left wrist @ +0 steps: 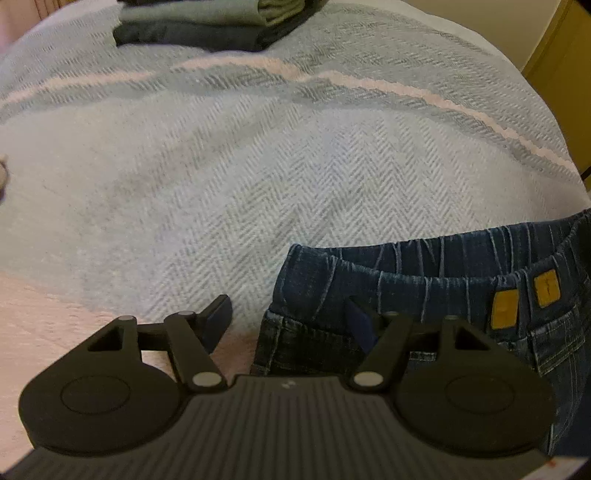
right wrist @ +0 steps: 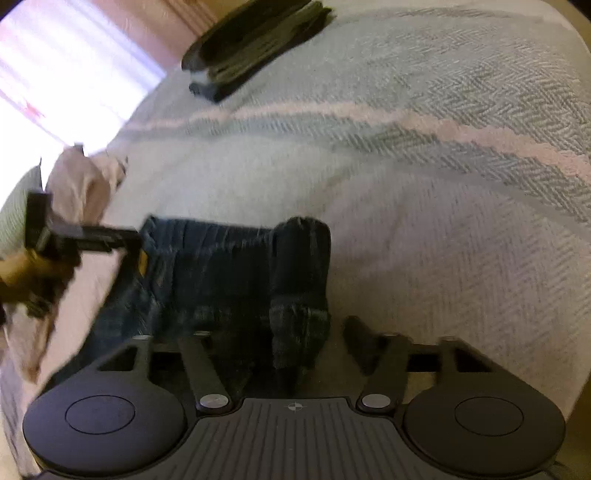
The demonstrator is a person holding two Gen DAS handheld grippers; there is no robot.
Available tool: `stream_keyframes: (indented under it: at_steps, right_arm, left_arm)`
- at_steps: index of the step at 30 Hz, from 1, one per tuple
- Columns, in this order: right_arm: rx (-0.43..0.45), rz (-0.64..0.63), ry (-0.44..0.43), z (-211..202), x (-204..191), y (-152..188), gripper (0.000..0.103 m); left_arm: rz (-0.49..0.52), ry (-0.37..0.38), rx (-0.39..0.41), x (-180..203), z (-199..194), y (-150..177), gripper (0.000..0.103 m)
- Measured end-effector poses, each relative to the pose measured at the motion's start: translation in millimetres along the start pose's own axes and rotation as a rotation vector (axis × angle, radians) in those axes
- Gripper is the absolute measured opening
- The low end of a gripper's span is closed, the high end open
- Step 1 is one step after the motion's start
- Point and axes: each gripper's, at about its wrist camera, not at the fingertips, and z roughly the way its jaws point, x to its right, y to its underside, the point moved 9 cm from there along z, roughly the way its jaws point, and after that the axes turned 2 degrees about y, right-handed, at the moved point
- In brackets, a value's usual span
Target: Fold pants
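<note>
Jeans [left wrist: 424,295] lie on the herringbone blanket [left wrist: 258,177], at its near edge, waistband toward the blanket's middle. Yellow labels [left wrist: 504,308] mark the back of the waistband.

Left gripper [left wrist: 291,317]: jaws apart, astride the waistband's left corner. One finger sits over bare blanket, the other over denim. Pads not pressing on cloth, so nothing held. Judgement: placed here to pinch that corner for the next fold.

Right gripper [right wrist: 295,343]: jaws apart, nothing gripped. A bunched hump of denim [right wrist: 303,280] stands just ahead, between the fingers; the view is blurred, so contact cannot be told. Judgement: the hump reads as a fold of leg dropped onto the jeans.

Stack of folded clothes [left wrist: 207,26] sits at the far side of the blanket, well apart from the jeans; probably the finished pile.

A pale crumpled garment [right wrist: 81,188] lies left of the jeans.

Task judged partway: jeans not yet a flat, compact fold.
</note>
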Motion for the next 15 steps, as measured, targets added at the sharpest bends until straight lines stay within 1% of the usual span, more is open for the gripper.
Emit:
stream_keyframes:
  at_steps: [1,2,3,4,5,6,8,11,12,13,15]
  right_arm:
    - [0.000,0.001,0.003,3,-1,-1,0.061]
    - [0.000,0.004,0.011,7,-1,-2,0.061]
    - [-0.004,0.019,0.015,10,0,-2,0.057]
    - [-0.008,0.052,0.012,12,2,-3,0.048]
    - [-0.015,0.088,0.016,12,5,-6,0.023]
    - [-0.023,0.119,0.018,9,7,-8,0.020]
    - [-0.023,0.131,-0.004,-2,5,-15,0.015]
    - [-0.010,0.137,-0.065,-30,-5,-34,0.013]
    - [0.005,0.133,-0.090,-41,-10,-45,0.013]
    - [0.040,0.125,-0.102,-53,-12,-60,0.013]
    - [0.124,0.130,-0.102,-70,-4,-95,0.013]
  left_arm:
    - [-0.010,0.024,-0.001,1,1,1,0.043]
    - [-0.023,0.052,-0.005,3,1,1,0.039]
    - [-0.032,0.042,-0.004,3,-1,2,0.033]
    - [-0.033,0.029,-0.005,4,-4,3,0.020]
    - [-0.040,0.014,-0.005,3,-8,4,0.020]
    - [-0.060,0.011,0.006,3,-14,3,0.016]
    - [-0.108,0.004,0.031,2,-31,-2,0.014]
    - [-0.109,-0.004,0.077,9,-65,-18,0.013]
    - [-0.117,0.003,0.105,12,-80,-28,0.013]
    - [-0.120,0.007,0.139,15,-96,-43,0.013]
    - [-0.104,-0.003,0.204,20,-123,-81,0.013]
